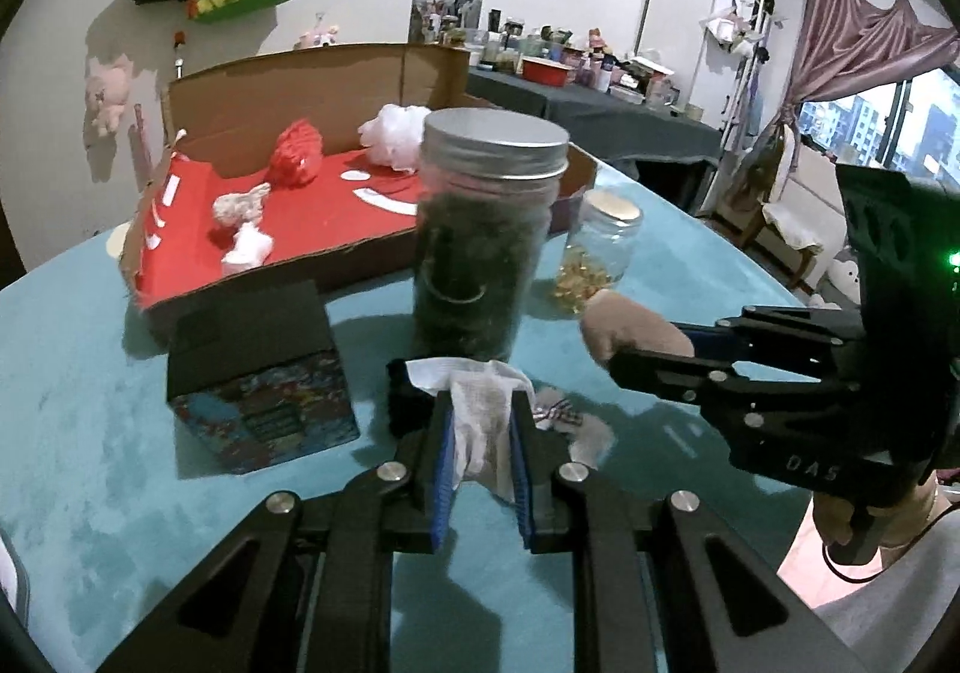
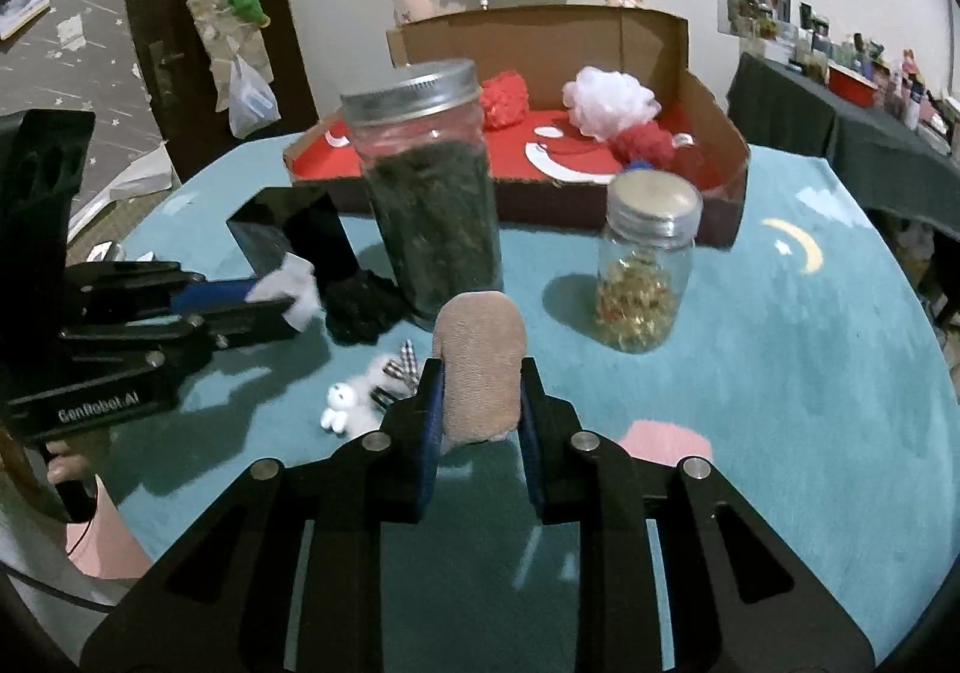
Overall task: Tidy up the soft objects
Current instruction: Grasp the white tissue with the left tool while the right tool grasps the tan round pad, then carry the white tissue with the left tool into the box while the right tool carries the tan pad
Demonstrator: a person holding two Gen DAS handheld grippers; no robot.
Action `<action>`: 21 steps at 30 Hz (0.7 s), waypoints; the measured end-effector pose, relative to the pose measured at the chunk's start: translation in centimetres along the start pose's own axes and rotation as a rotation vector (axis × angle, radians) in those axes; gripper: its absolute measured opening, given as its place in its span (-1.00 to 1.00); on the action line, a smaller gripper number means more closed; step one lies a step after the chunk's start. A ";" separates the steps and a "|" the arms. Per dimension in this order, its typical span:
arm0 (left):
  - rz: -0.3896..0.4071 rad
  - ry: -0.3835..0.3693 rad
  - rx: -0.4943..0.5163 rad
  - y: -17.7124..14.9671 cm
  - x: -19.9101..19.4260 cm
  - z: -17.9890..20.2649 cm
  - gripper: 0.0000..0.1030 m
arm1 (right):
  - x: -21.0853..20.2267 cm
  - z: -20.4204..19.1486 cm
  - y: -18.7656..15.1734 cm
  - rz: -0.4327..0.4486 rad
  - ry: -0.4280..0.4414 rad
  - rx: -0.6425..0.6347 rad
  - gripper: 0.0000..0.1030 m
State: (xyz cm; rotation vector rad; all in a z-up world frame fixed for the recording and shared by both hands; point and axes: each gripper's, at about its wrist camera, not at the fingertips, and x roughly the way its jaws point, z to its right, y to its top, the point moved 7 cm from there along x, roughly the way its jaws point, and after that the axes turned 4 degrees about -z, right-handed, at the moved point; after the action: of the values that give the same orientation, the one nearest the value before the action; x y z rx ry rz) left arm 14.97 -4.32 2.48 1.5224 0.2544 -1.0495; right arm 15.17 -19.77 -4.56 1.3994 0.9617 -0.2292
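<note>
My left gripper (image 1: pixel 480 427) fingers pinch the white cloth (image 1: pixel 480 421); right gripper (image 2: pixel 480 403) squeezes the tan sock (image 2: pixel 480 361). The tall jar (image 1: pixel 480 229) at twelve o'clock could tip if either swings forward.

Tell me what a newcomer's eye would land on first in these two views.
Each gripper is shut on something soft: the left gripper pinches a white cloth, the right gripper a tan plush piece. Just behind them on the teal tablecloth stands a tall jar packed with dark stuff, and past it an open cardboard box with a bright red floor holds red and white fluffy balls.
</note>
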 end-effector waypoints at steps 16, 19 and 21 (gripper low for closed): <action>0.012 0.033 -0.034 0.0 -0.8 -1.4 -0.66 | -0.3 0.8 0.3 0.010 -0.008 0.015 -0.58; 0.005 0.052 -0.052 -0.5 -1.1 -2.4 -0.66 | -0.3 1.4 0.2 0.004 -0.021 0.021 -0.58; -0.004 0.066 -0.073 -1.0 -1.4 -3.4 -0.66 | -0.4 2.0 0.0 -0.001 -0.030 0.032 -0.58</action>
State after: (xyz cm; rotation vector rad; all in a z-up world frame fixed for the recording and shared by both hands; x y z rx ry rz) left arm 15.06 -0.51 2.40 1.4934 0.3385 -0.9841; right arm 15.81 -21.75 -4.59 1.4212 0.9384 -0.2669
